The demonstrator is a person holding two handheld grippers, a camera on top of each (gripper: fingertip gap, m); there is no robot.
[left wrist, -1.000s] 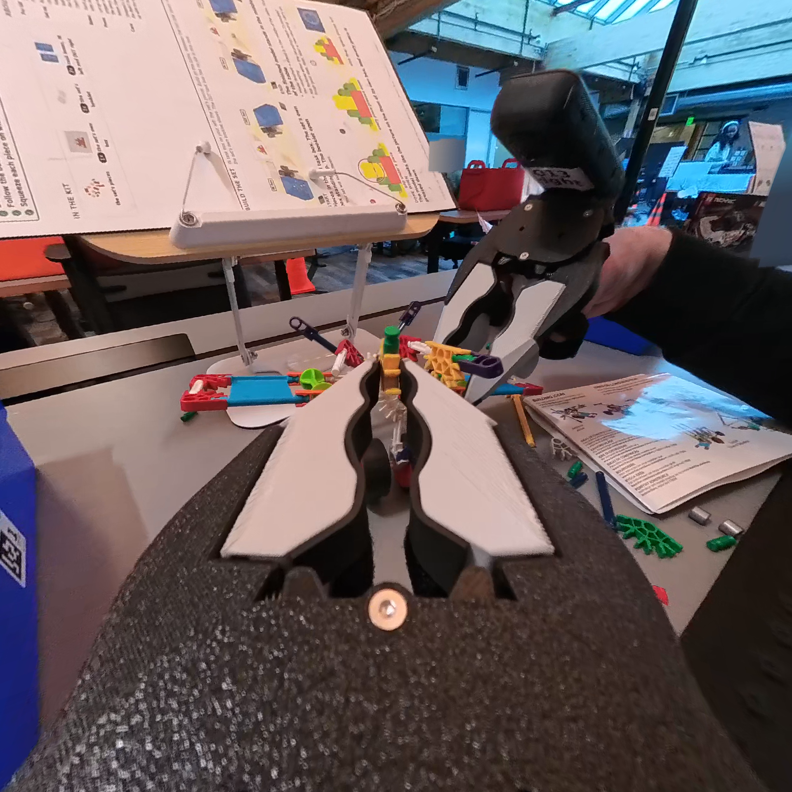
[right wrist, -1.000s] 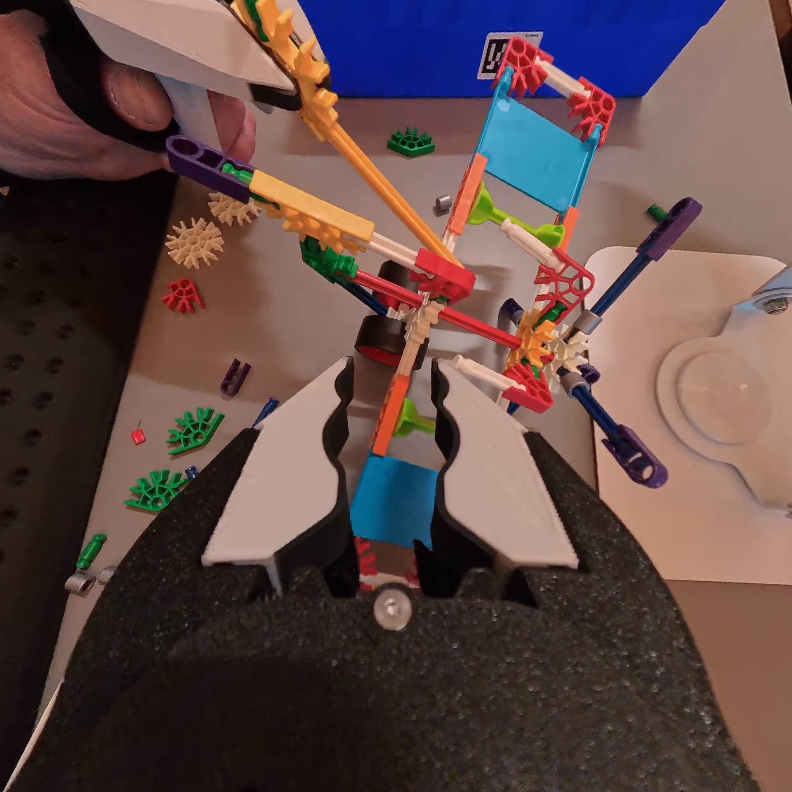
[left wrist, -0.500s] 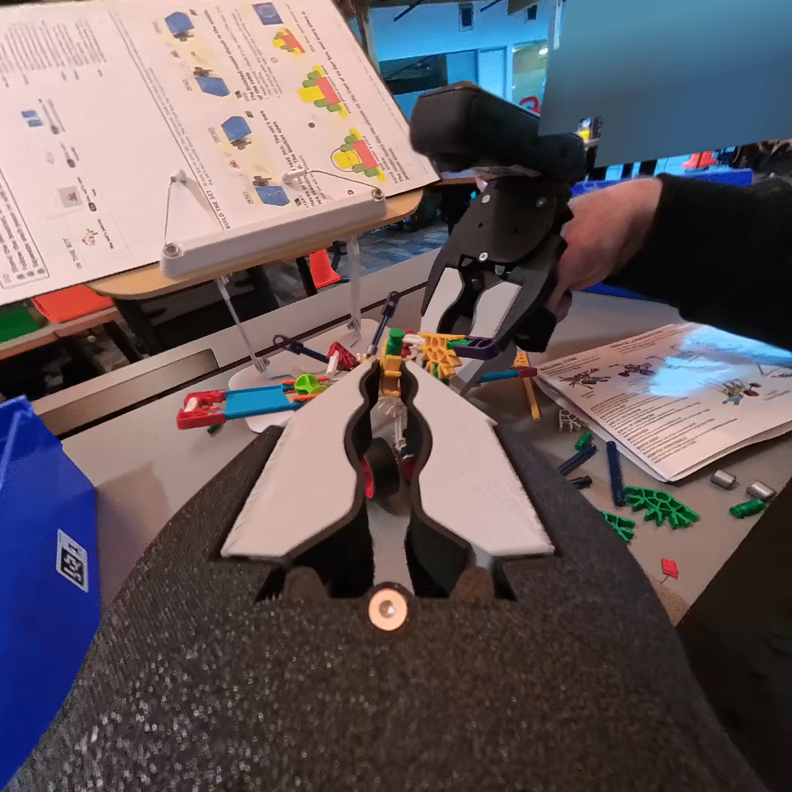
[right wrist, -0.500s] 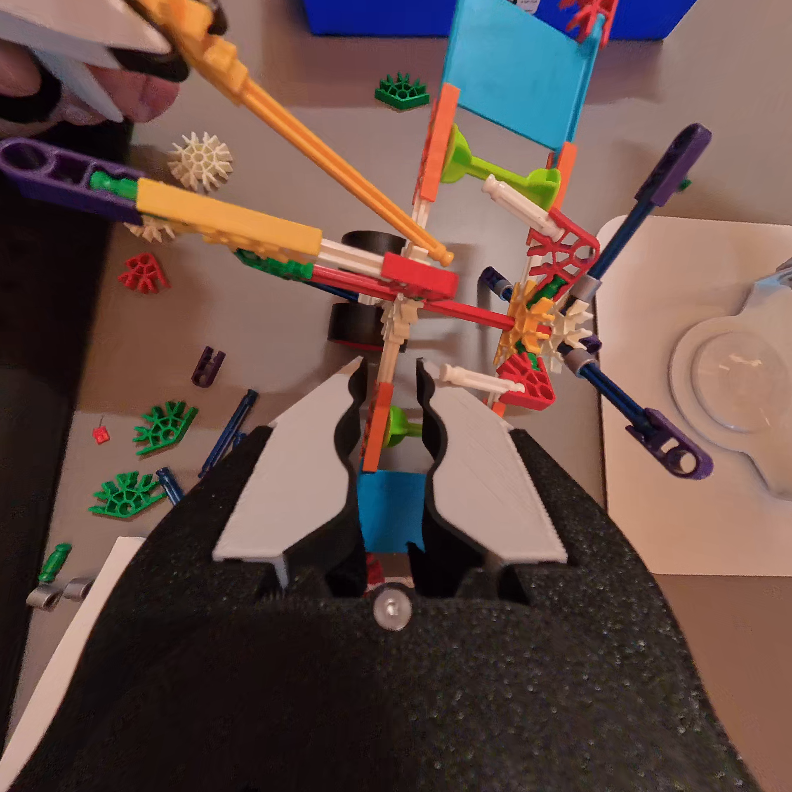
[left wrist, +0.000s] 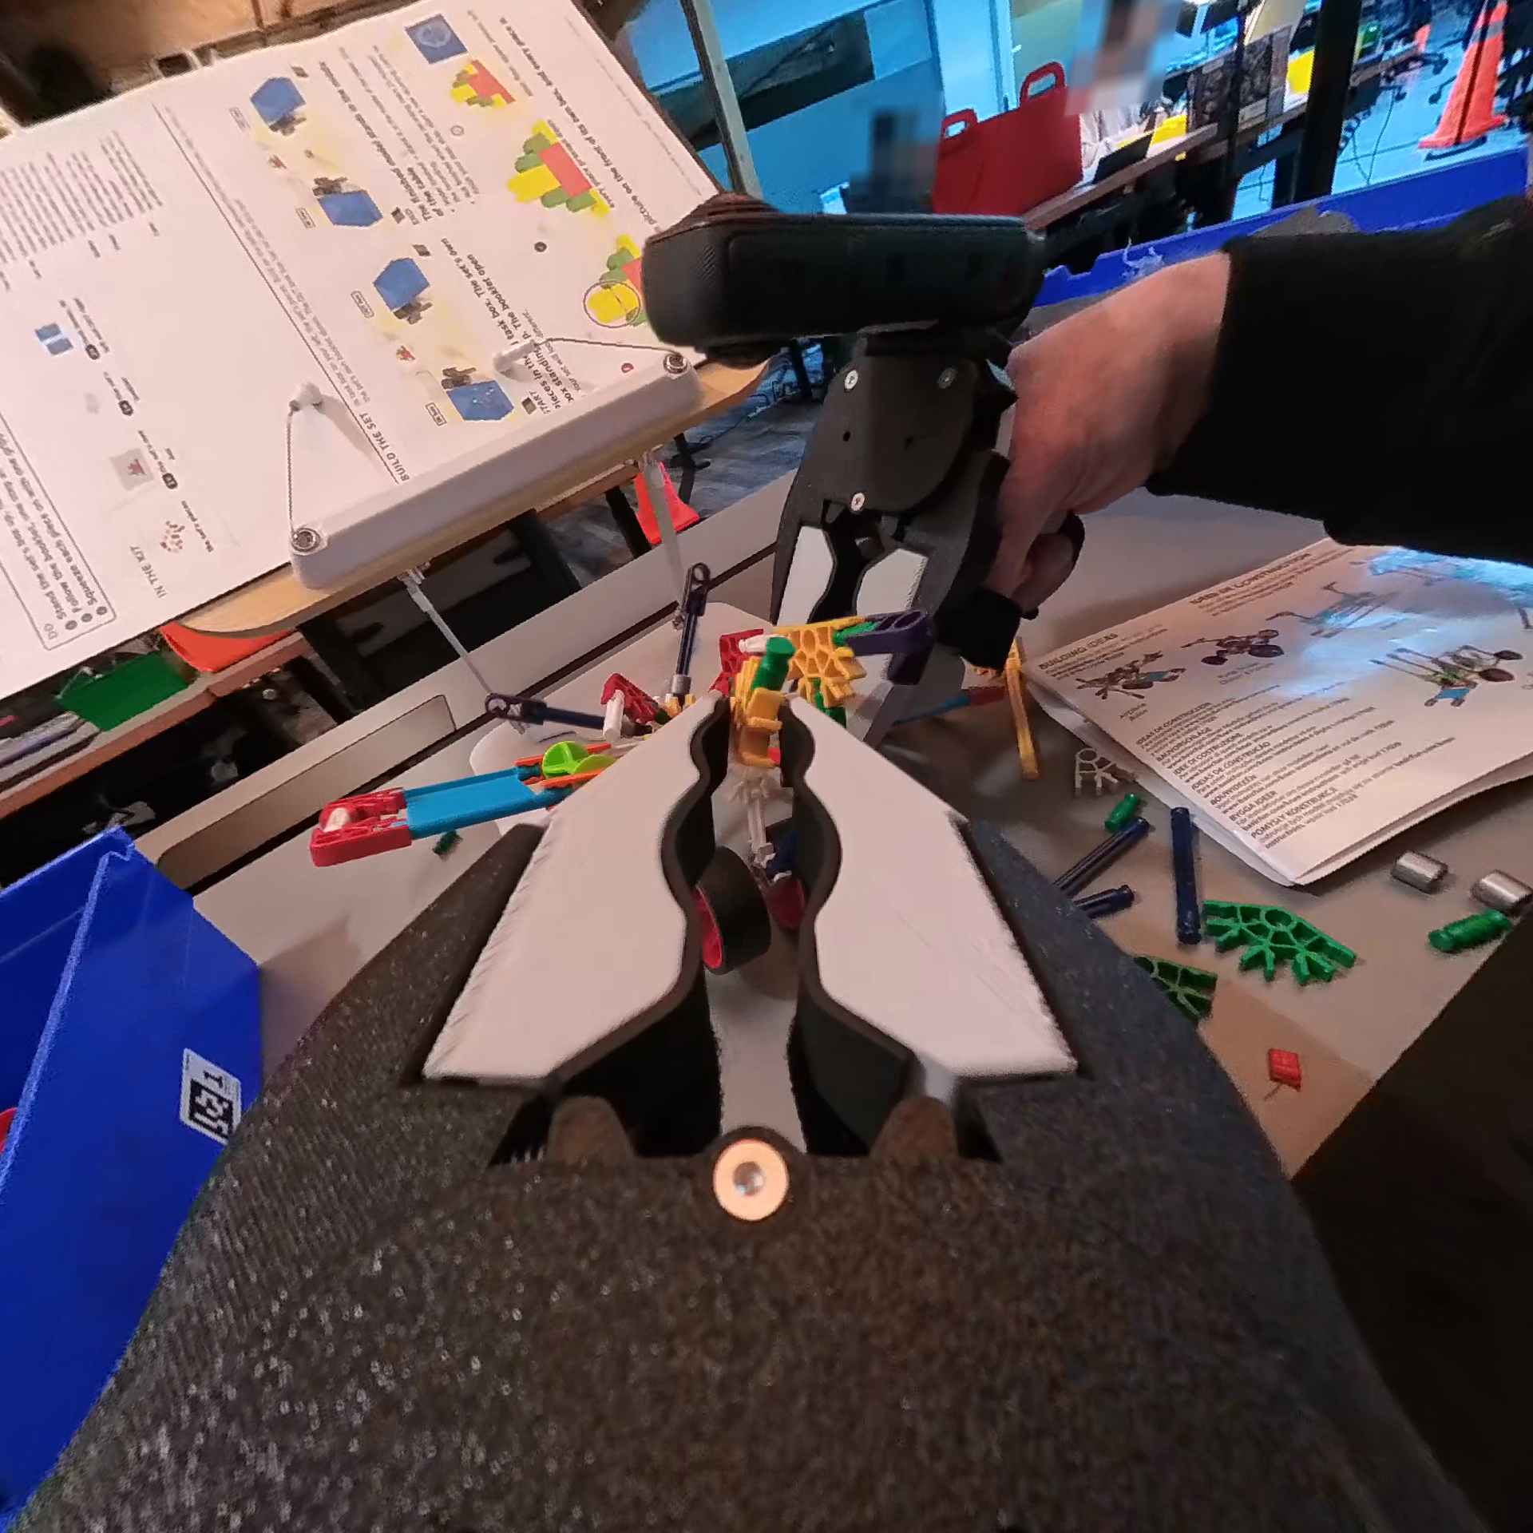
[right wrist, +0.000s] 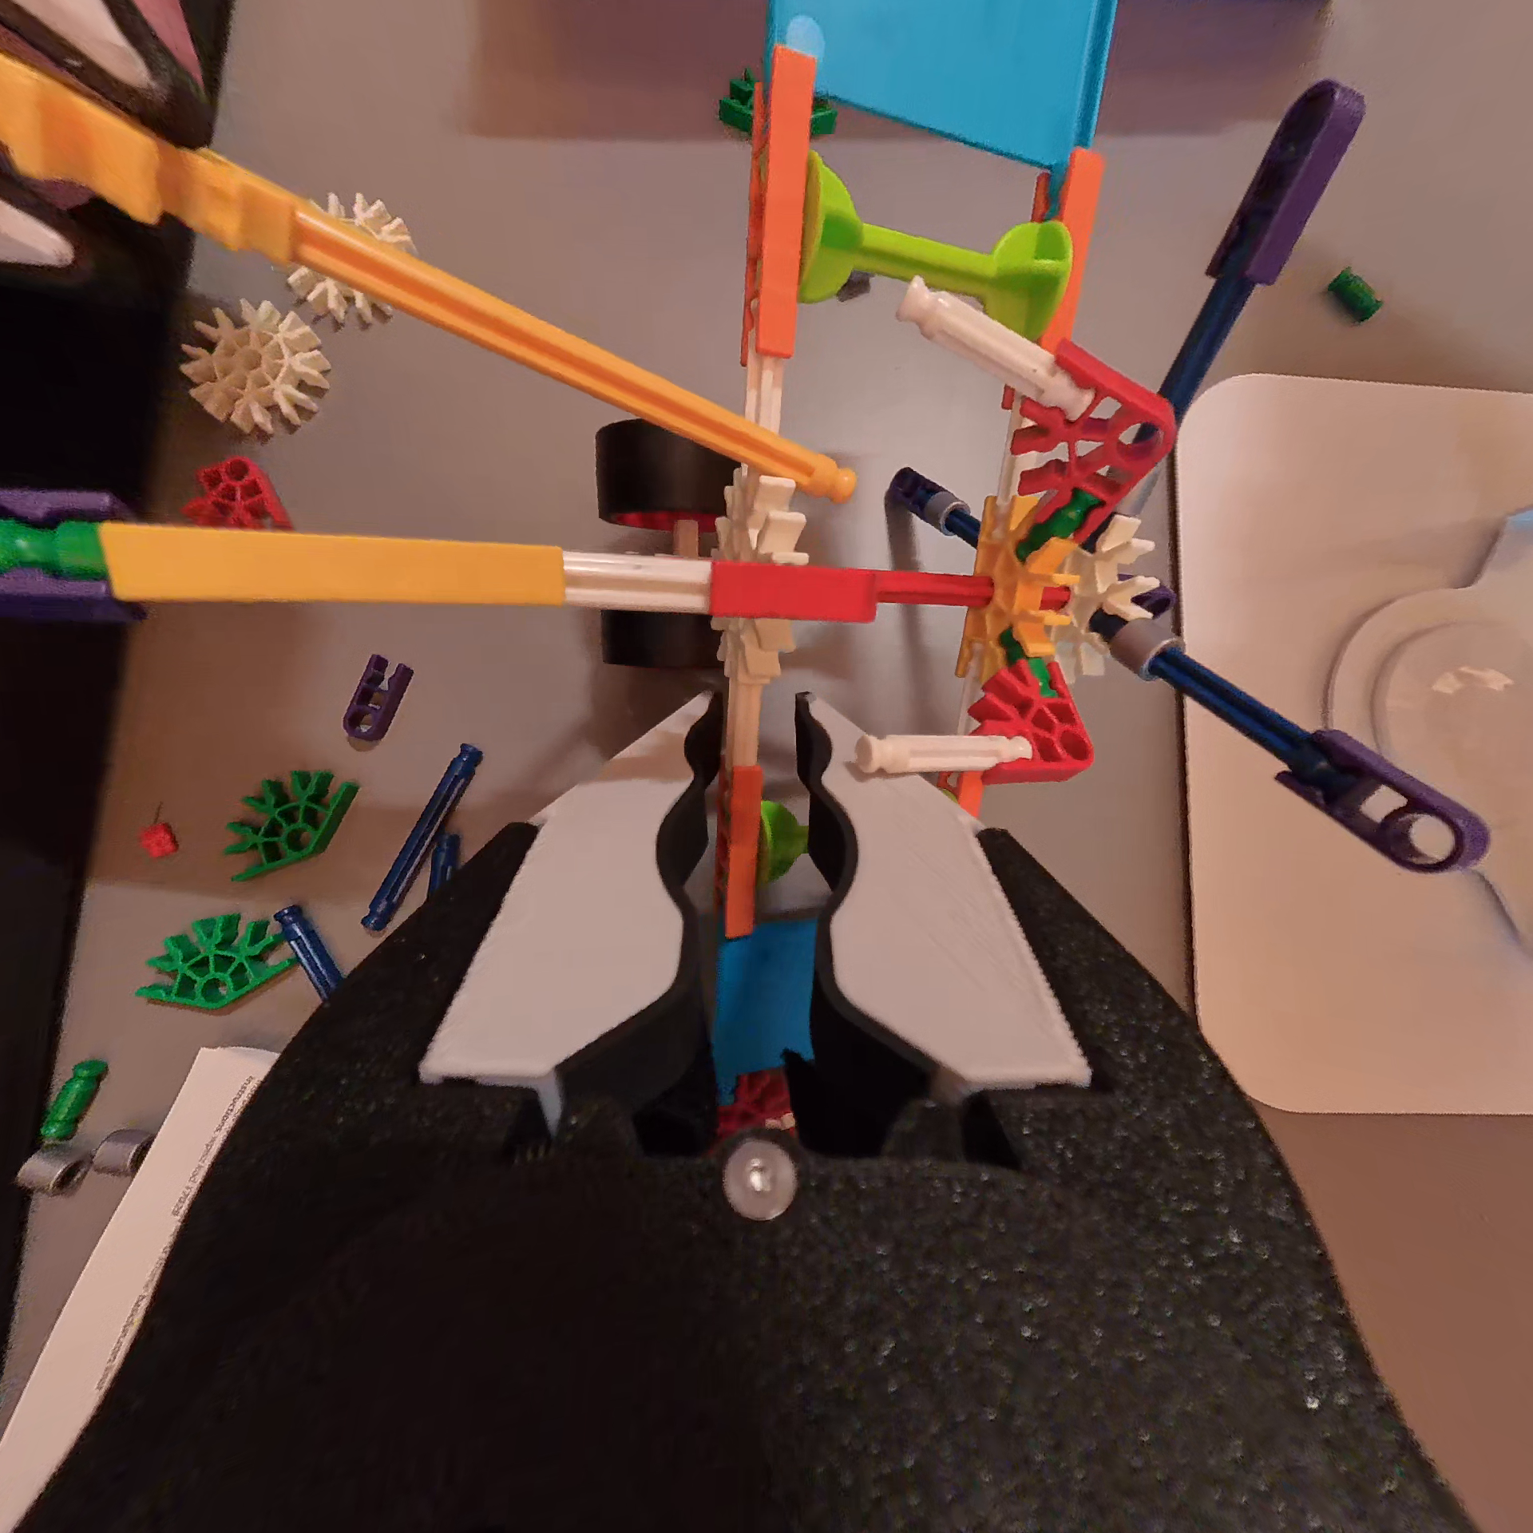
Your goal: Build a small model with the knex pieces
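Observation:
A colourful rod-and-connector model (right wrist: 792, 585) with blue panels, a black wheel (right wrist: 655, 473) and purple-tipped arms sits on the grey table. My right gripper (right wrist: 755, 705) is shut on its orange-and-white side rail, with a blue panel (right wrist: 759, 995) between the fingers. My left gripper (left wrist: 753, 717) is shut on a yellow connector at the end of the model's yellow rod (right wrist: 539, 332). The wheel (left wrist: 734, 912) shows between its fingers. The right gripper's black body (left wrist: 896, 431), held by a hand, stands upright over the model, just behind my left fingertips.
A blue bin (left wrist: 108, 1037) is at the left. A tilted instruction sheet on a stand (left wrist: 332, 290) is behind, on a white base (right wrist: 1327, 788). A booklet (left wrist: 1286, 722) lies at the right. Loose green connectors (right wrist: 290, 821), white connectors (right wrist: 253, 365), blue rods and grey spacers (left wrist: 1418, 871) are scattered about. My hands' fingertips stand some 12 cm from each other.
My right gripper's fingers have closed in on the model's side rail and come nearer to it. The right gripper has swung upright over the model. My left gripper has kept its grip.

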